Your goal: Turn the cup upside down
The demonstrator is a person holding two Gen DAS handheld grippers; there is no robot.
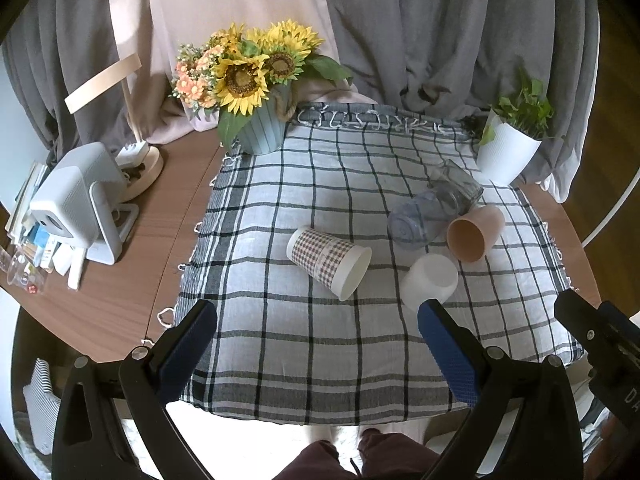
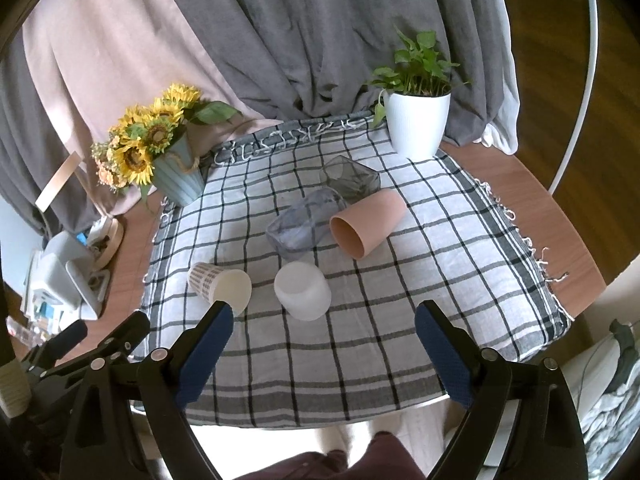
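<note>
Several cups sit on a checked cloth (image 1: 304, 344) (image 2: 400, 320). A plaid paper cup (image 1: 328, 262) (image 2: 220, 282) lies on its side. A white cup (image 1: 430, 282) (image 2: 304, 290) stands mouth down. A pink cup (image 1: 474, 232) (image 2: 368, 224) lies on its side. A clear bluish glass (image 1: 420, 216) (image 2: 306, 224) and a grey glass (image 1: 456, 182) (image 2: 352, 180) also lie tipped. My left gripper (image 1: 318, 320) and my right gripper (image 2: 324, 320) are both open and empty, near the cloth's front edge, short of the cups.
A sunflower pot (image 1: 262, 132) (image 2: 178, 178) stands at the back left and a white plant pot (image 1: 506, 156) (image 2: 416, 124) at the back right. A white device (image 1: 80, 204), a lamp base (image 1: 140, 168) and clutter sit on the wooden table (image 1: 128, 280) to the left. Curtains hang behind.
</note>
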